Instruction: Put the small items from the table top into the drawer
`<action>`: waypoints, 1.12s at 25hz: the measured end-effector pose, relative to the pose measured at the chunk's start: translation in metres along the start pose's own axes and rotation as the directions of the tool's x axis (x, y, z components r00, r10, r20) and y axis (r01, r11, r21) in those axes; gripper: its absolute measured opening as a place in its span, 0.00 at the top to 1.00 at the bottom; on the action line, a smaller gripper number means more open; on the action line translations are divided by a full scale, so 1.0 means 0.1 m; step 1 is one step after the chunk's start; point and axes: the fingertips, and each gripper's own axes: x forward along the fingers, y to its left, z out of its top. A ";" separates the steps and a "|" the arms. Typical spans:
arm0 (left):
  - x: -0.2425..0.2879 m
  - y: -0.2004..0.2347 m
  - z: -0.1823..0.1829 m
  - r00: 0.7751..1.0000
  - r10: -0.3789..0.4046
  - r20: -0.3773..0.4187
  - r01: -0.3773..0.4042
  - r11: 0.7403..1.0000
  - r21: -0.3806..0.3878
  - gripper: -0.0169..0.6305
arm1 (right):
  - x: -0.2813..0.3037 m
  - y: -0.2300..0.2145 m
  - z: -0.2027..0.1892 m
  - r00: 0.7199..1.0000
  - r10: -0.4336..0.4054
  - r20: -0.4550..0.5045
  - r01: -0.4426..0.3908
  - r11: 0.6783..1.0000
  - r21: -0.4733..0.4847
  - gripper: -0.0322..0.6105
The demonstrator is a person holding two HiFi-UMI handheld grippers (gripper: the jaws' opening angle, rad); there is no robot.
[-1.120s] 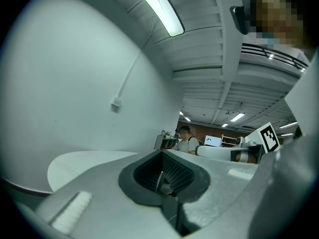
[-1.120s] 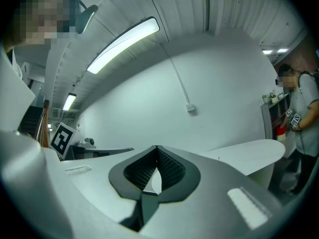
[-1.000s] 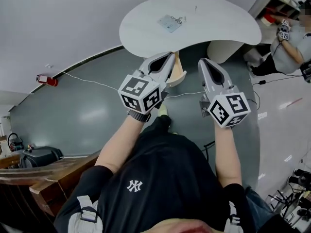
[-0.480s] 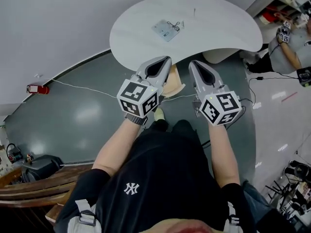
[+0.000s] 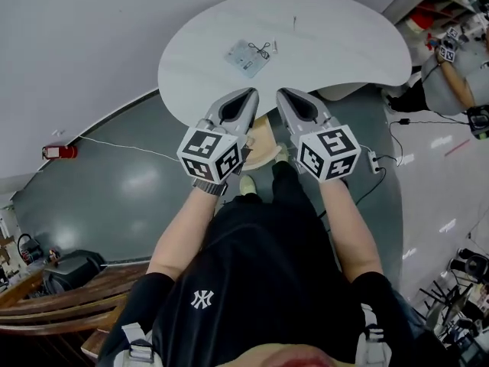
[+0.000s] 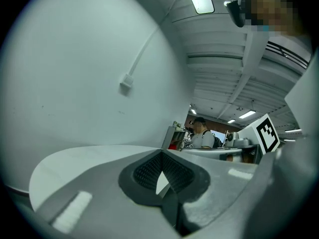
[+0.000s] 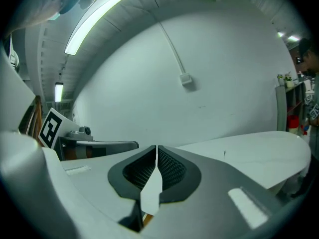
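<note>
One wide white table [image 5: 344, 44] carries the small items, and what looks like the wooden drawer [image 5: 261, 138] shows under its near edge. The left gripper [image 5: 251, 92] and the right gripper [image 5: 281, 92] hover just before that edge, each with jaws pressed together on nothing. Further in on the top lie a flat clear packet [image 5: 244, 57], a dark wire loop [image 5: 263, 50] just beside it, and a thin pin [image 5: 295, 23] apart. All seem very light. The packet probably slides, so take it by a corner. The wire likely bends, and the pin needs the very tips.
</note>
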 end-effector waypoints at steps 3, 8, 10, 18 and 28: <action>0.21 0.07 0.10 1.000 0.024 0.006 -0.024 1.000 0.019 0.97 | 0.24 -0.18 0.16 0.999 0.042 -0.001 -0.042 0.999 -0.017 0.89; 0.41 0.42 0.14 0.994 0.107 0.016 -0.107 0.994 -0.008 0.97 | 0.65 -0.32 0.17 0.993 0.109 -0.053 -0.111 0.993 -0.042 0.88; 0.54 0.56 0.10 0.991 0.135 0.010 -0.134 0.991 -0.020 0.97 | 0.82 -0.45 0.13 0.988 0.131 -0.076 -0.134 0.990 -0.035 0.88; 0.93 0.84 -0.13 0.977 0.210 -0.021 -0.211 0.976 -0.052 0.97 | 1.18 -0.93 -0.24 0.969 0.162 -0.189 -0.167 0.986 -0.012 0.86; 1.33 1.26 -0.47 0.968 0.247 -0.051 -0.250 0.965 -0.073 0.97 | 1.62 -1.46 -0.74 0.948 0.109 -0.299 -0.113 0.994 0.006 0.84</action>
